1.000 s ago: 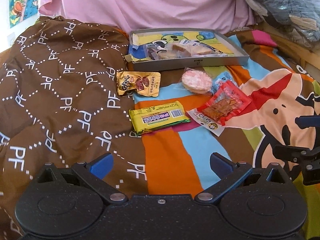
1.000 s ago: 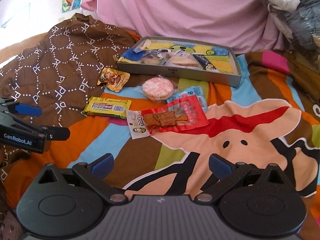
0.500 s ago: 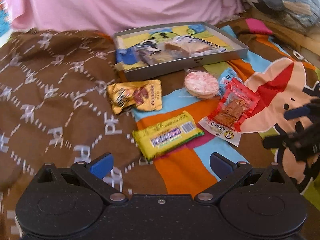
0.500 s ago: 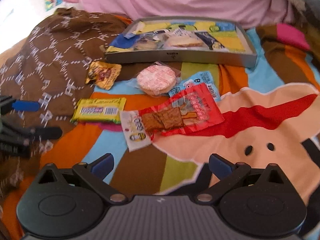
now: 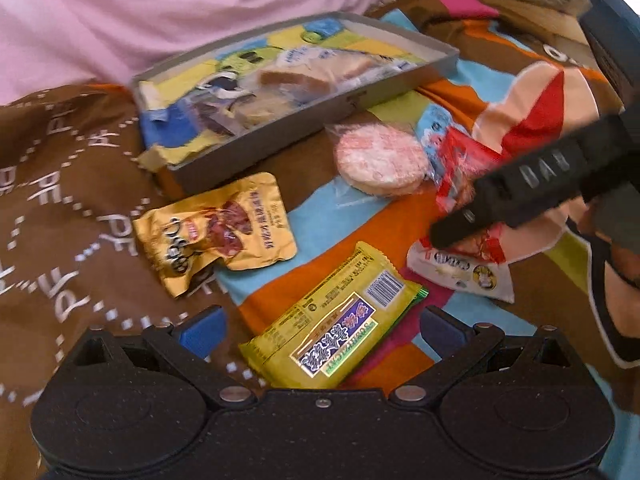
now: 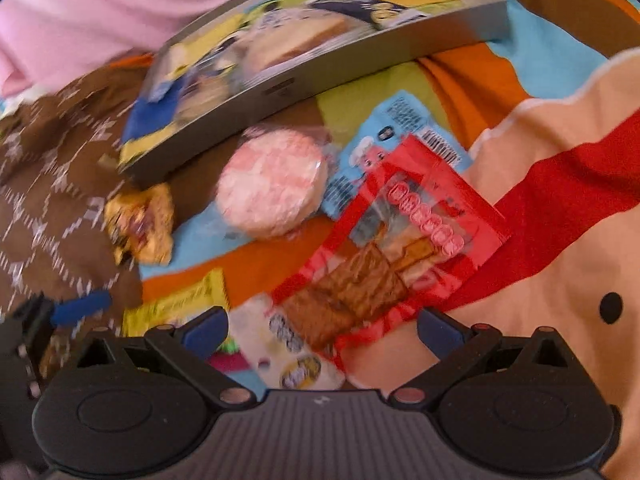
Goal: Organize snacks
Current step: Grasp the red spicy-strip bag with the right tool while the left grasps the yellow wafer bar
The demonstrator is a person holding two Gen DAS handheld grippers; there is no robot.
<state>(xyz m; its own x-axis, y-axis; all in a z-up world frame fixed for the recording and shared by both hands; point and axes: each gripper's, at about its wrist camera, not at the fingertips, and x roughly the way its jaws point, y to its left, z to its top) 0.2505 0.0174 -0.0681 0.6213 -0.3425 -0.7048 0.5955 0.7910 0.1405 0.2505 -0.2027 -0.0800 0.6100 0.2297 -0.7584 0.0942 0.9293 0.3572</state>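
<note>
My left gripper (image 5: 320,328) is open and low over a yellow snack bar (image 5: 332,320), whose near end lies between the blue fingertips. Past it lie a gold pouch (image 5: 216,232) and a round pink cracker pack (image 5: 380,160). A black finger (image 5: 520,188) of my right gripper crosses the red snack packet (image 5: 460,160). In the right wrist view, my right gripper (image 6: 322,328) is open with the red packet (image 6: 392,260) reaching between its fingertips. A blue packet (image 6: 400,120) lies under it. The grey tray (image 5: 320,108) behind holds several snacks.
A brown patterned quilt (image 5: 60,200) covers the left side. The snacks lie on a bright cartoon bedspread (image 6: 560,240). Pink cloth (image 5: 160,8) hangs behind the tray. My left gripper's blue fingertip (image 6: 82,306) shows at the right wrist view's left edge.
Both grippers have moved forward and down toward the snacks. The left has closed in on the yellow bar and the right on the red packet. Both stay open.
</note>
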